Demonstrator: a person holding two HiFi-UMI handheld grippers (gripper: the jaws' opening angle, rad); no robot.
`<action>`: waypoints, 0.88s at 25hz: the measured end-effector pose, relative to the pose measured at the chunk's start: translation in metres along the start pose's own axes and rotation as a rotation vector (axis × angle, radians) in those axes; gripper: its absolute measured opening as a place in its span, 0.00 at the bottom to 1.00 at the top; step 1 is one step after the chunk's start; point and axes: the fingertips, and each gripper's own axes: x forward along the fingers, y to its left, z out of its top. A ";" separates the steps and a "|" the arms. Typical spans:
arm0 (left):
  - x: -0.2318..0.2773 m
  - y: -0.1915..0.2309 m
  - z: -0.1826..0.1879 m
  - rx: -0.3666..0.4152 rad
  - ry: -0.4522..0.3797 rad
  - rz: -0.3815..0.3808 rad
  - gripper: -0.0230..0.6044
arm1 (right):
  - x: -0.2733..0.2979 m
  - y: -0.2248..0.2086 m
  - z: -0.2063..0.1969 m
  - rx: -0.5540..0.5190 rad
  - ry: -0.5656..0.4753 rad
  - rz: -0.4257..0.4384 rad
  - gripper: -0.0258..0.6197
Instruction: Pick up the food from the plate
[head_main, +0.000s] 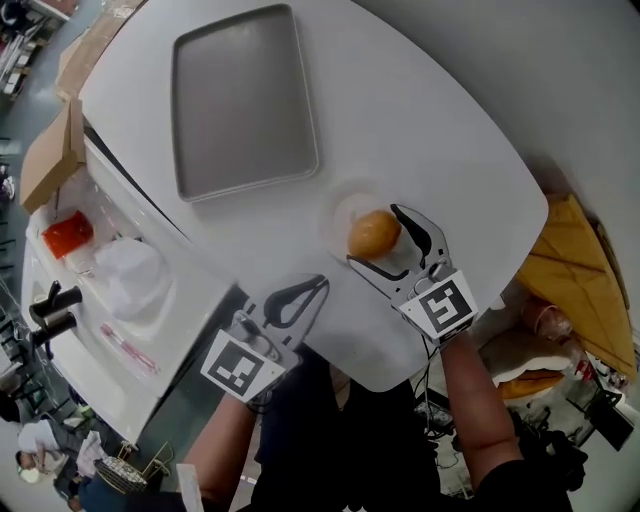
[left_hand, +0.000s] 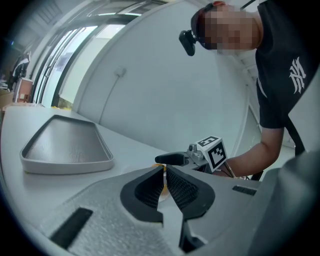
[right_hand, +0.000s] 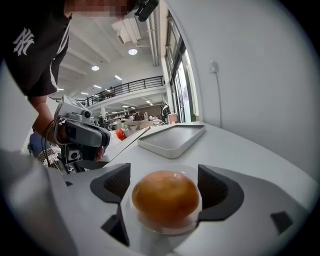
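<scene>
Far left, off the table: cardboard box (head_main: 50, 155), and a red packet (head_main: 67, 233) on a white side unit (head_main: 150, 310). Round white table (head_main: 430, 120). An empty grey tray (head_main: 245, 100) (left_hand: 65, 145) lies flat on the table's far-left part, well apart from the grippers.

Left gripper (head_main: 318, 287) (left_hand: 164, 175) is at the near table edge, left of the plate. Its jaws are together with only a thin slit between the pads, and nothing is in them. It is not touching the food.

Just right of it, a small clear plate (head_main: 340, 212) (right_hand: 165, 231) sits on the table near the front edge. The food is a round orange-brown bun (head_main: 372, 233) (right_hand: 165, 197), sitting on the plate, upright and whole.

Right gripper (head_main: 372, 236) (right_hand: 165, 187) is low over the plate, jaws spread wide, one on each side of the bun. The pads are close beside it but not pressing, so there is no grip and the bun is not lifted. The plate rim reaches about to the jaw bases in the right gripper view; I can't tell whether they touch.
</scene>
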 end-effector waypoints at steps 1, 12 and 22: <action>0.002 0.000 0.001 0.007 0.006 -0.002 0.07 | 0.001 0.000 -0.002 0.002 0.002 0.004 0.61; 0.007 -0.001 0.004 0.011 0.012 -0.017 0.07 | 0.007 -0.007 -0.006 -0.023 0.018 -0.002 0.61; 0.001 -0.002 0.013 0.025 -0.003 -0.012 0.07 | -0.004 -0.013 0.011 -0.025 -0.034 -0.041 0.48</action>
